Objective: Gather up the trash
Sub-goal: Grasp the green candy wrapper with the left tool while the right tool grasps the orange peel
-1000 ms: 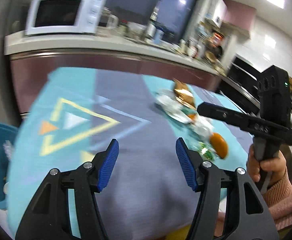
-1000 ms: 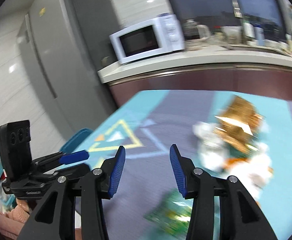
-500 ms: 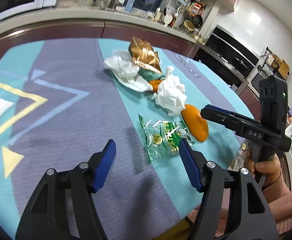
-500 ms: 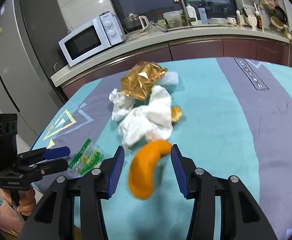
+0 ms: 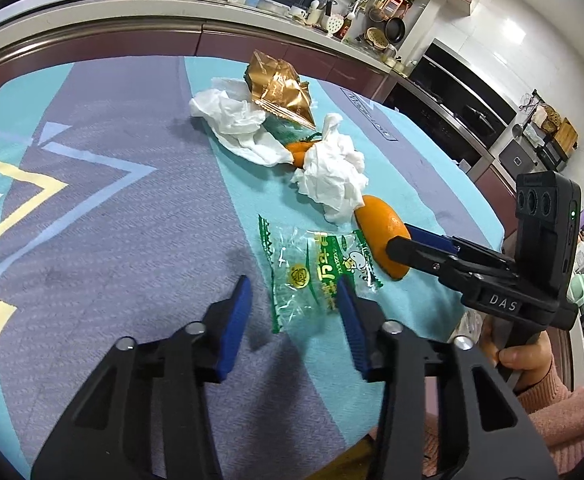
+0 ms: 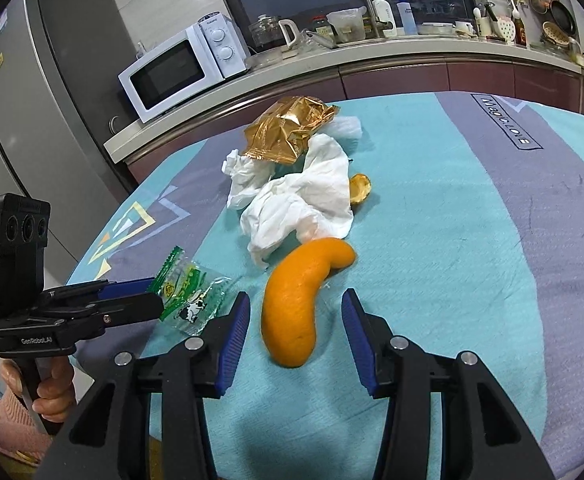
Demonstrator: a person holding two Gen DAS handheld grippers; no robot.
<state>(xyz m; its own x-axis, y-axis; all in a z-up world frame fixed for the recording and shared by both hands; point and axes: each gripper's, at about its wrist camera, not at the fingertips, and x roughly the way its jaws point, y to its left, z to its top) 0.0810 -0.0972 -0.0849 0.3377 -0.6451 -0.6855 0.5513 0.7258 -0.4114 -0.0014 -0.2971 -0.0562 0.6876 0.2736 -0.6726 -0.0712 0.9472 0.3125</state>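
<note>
Item: loose trash on a table (image 6: 472,216) spread with a teal and grey cloth.

Handling. Clear green-printed wrapper (image 5: 316,276): almost weightless film, slick and crinkly, lying flat; best taken by a raised edge, since a flat pinch would likely slide off. Large orange peel (image 6: 300,300): light, curved, fairly stiff, waxy on the outside; take it across its narrow middle. Crumpled tissues (image 6: 296,208): soft, compressible, safe to take at any bunched fold. Gold foil bag (image 6: 288,132): light, springy, noisy; take it at a crimped end. Small peel scrap (image 6: 360,188): a shallow cup, partly tucked behind the tissue.

Appearance and place. The wrapper lies nearest on the left, the big peel just right of it, the tissues behind them, and the foil bag farthest back, resting on the tissue.

Tools. Left gripper (image 5: 292,316): jaws closing, the wrapper's near end between them; whether the pads touch the film yet cannot be told from this angle. Right gripper (image 6: 296,332): partly open, straddling the peel's near half, pads clear of it on both sides, holding nothing.
</note>
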